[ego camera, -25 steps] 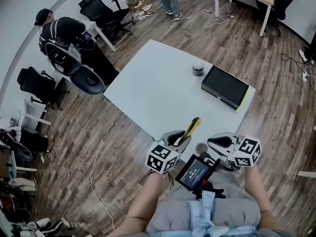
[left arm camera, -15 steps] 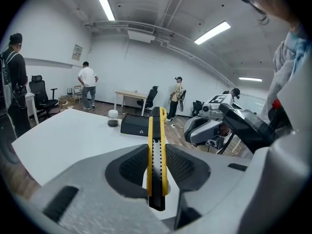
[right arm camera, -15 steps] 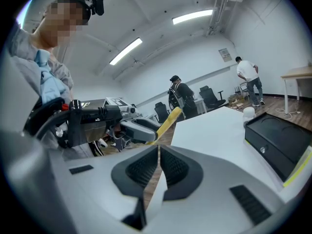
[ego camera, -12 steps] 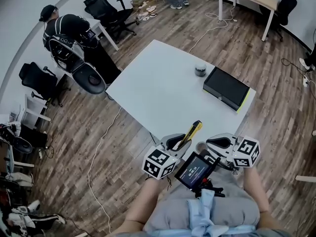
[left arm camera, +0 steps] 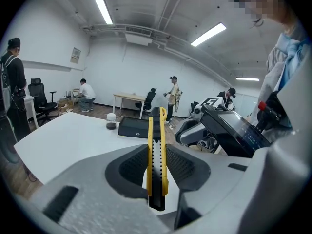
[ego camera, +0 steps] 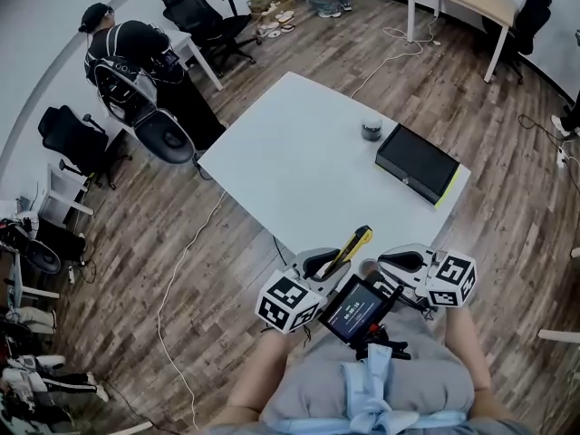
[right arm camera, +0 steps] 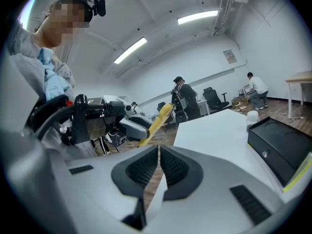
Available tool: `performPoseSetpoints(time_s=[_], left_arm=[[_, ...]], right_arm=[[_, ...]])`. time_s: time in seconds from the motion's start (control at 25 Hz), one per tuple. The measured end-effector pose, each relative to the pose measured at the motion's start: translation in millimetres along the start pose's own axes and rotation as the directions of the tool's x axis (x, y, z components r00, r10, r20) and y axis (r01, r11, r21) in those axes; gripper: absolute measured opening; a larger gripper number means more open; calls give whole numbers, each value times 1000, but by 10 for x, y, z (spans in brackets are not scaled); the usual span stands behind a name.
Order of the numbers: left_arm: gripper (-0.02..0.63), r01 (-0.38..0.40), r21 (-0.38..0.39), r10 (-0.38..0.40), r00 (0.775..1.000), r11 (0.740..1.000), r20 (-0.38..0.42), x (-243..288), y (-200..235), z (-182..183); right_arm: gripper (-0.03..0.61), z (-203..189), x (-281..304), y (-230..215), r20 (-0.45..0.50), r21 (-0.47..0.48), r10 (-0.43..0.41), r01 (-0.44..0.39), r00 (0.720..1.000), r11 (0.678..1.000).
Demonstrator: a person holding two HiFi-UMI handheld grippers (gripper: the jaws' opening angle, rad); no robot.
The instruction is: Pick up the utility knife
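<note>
Holding the utility knife (left arm camera: 156, 165) between the ribbed pads of my left gripper (ego camera: 328, 263), I press the jaws on its yellow-and-black body from both sides. The knife is in the air at the near corner of the white table (ego camera: 299, 152), its front end tilted up and away from me, toward the table. My left hand is low and close to my body, just before that corner. My right gripper (right arm camera: 158, 162) hangs beside it, jaws closed together on nothing. A black box (ego camera: 415, 163) and a small jar (ego camera: 371, 130) are at the table's far right side.
</note>
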State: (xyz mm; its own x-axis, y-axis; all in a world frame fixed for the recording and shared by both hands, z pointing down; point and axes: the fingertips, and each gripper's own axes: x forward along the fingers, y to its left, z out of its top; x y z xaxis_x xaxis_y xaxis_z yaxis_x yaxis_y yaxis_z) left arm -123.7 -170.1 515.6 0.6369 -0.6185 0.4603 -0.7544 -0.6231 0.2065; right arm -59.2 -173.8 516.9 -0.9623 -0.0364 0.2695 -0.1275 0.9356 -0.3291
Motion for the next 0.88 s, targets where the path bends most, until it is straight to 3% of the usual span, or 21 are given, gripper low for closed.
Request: performPoseSetpoints(time_s=[0.88], left_arm=[[123,-76,2,76,997,997,19,-191,81,0]], right_arm=[[28,132,124,115,-2,-106,33,-33,999,994]])
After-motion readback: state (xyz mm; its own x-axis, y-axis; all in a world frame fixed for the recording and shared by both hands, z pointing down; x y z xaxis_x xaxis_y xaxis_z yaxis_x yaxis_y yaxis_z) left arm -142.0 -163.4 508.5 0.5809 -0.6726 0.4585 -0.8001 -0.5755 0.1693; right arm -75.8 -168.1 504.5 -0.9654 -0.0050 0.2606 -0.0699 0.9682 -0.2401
